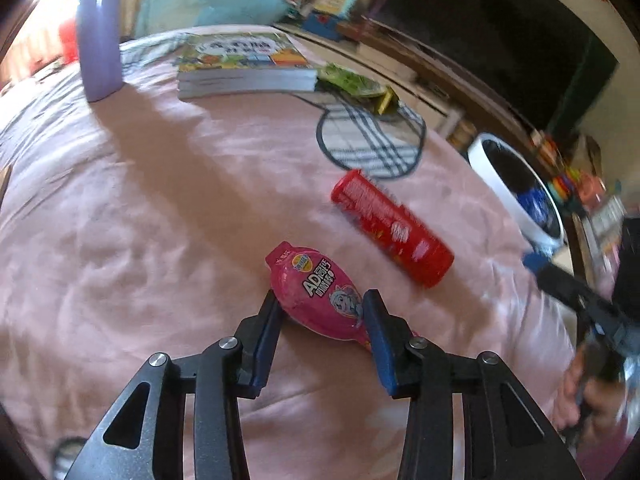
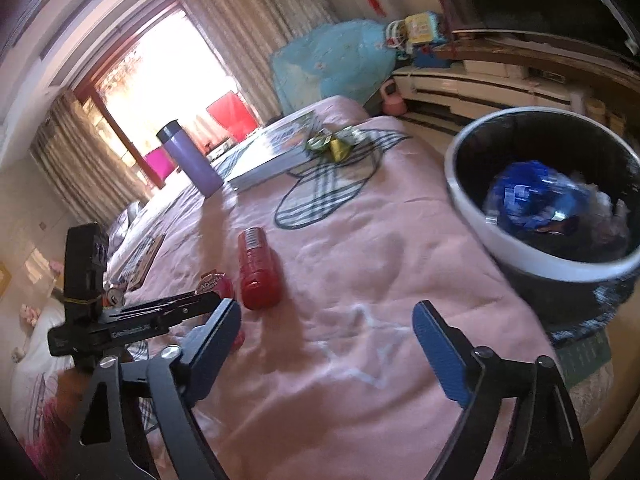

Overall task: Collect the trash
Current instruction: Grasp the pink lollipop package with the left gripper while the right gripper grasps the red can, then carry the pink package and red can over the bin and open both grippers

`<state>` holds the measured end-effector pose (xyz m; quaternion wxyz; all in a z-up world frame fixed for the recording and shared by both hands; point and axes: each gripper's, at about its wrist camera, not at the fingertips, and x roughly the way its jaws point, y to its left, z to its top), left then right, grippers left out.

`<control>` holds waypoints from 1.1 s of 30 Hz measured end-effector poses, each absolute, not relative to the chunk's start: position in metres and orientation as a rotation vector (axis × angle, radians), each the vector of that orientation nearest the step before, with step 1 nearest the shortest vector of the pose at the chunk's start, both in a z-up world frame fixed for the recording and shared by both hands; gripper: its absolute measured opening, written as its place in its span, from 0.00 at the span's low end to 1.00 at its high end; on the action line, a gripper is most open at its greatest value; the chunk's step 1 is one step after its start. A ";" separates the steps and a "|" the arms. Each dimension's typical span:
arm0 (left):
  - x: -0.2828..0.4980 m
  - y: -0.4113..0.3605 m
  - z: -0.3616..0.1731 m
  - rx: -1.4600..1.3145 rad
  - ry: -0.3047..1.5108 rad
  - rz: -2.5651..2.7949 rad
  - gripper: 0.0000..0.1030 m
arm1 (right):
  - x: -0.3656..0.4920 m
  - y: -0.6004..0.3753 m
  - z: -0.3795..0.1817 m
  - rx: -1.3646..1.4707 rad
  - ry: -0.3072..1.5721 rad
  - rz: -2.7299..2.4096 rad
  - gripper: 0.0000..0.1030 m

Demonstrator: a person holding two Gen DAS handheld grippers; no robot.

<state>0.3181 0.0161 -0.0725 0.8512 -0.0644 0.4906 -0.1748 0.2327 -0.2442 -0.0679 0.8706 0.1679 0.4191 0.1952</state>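
Straddling the pink drink pouch (image 1: 318, 294) on the bed (image 1: 160, 200), the left tongs (image 1: 322, 312) sit spread, pads flanking it without a clear pinch; its long axis runs diagonally between them. The right tongs (image 2: 324, 322) hang spread and empty, nearer the trash bin (image 2: 472, 216), with the red can (image 1: 390, 226) lying just beyond the pouch.

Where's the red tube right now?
Left wrist view: the red tube lies on the pink bedspread, right of the pink candy pack, short of the trash bin.
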 end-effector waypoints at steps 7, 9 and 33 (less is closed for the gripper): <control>0.328 0.045 -0.074 -0.158 1.039 -0.392 0.41 | 0.259 -0.196 -0.071 0.256 0.932 0.471 0.60; 0.330 0.051 -0.077 -0.190 1.033 -0.390 0.43 | 0.270 -0.179 -0.074 0.209 0.951 0.473 0.55; 0.336 -0.022 -0.081 -0.030 0.990 -0.330 0.70 | 0.259 -0.230 -0.086 0.292 0.973 0.283 0.38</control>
